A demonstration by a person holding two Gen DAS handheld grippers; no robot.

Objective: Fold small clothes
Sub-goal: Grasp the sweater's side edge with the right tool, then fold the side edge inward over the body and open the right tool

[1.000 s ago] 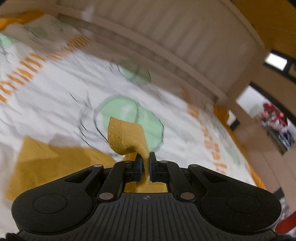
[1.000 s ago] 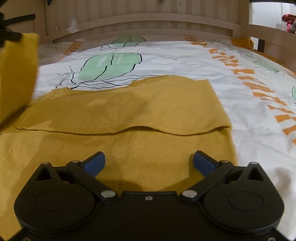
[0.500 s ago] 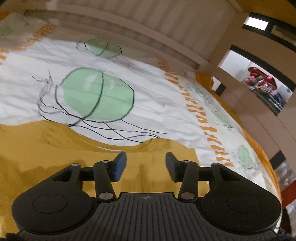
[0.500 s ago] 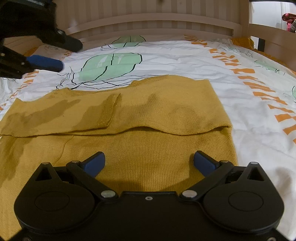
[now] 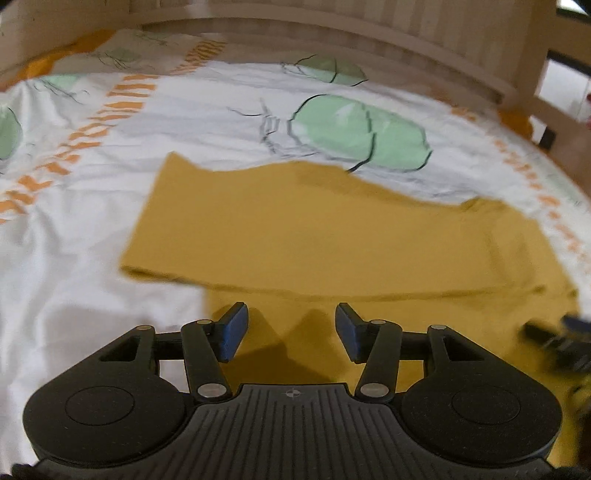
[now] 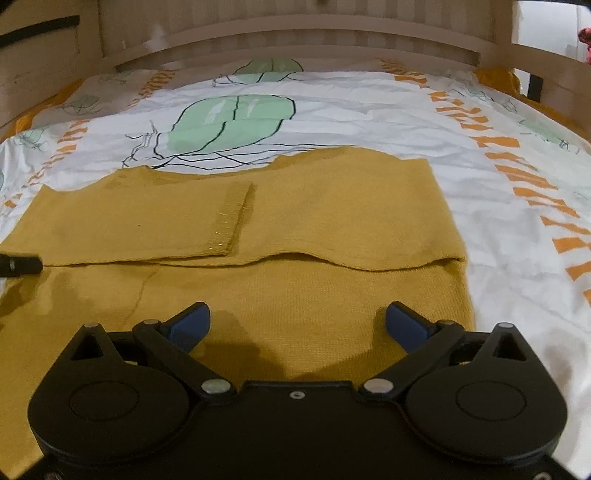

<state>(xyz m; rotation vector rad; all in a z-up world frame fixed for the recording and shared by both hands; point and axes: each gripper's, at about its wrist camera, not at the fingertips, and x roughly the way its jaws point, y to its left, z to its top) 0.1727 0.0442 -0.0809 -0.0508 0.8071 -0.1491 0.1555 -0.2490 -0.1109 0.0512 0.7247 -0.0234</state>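
White bedsheet (image 6: 369, 118) with green cactus prints and orange dash stripes covers the whole bed, and a pale wooden slatted headboard (image 6: 295, 33) runs across the back. Laid out flat on it, more or less in the middle, is the mustard-yellow knitted sweater (image 6: 303, 295), with both sleeves folded in across the chest so they make a band over the body. In the right wrist view the ribbed cuff of the sleeve on the left (image 6: 232, 218) ends about midway across, lying on top of the other sleeve, and the neckline dips in at the far edge by the big cactus. The left gripper (image 5: 290, 332) is low over the sweater's near-left part, blue pads about half apart and opening, with only flat fabric showing in the gap and nothing pinched; that view is kinda blurry. The right gripper (image 6: 297, 325) sits over the sweater's lower body, its jaws spread wide with nothing in them, just knit underneath. A dark bit of the left gripper also pokes in at the left edge of the right wrist view, beside the folded sleeve
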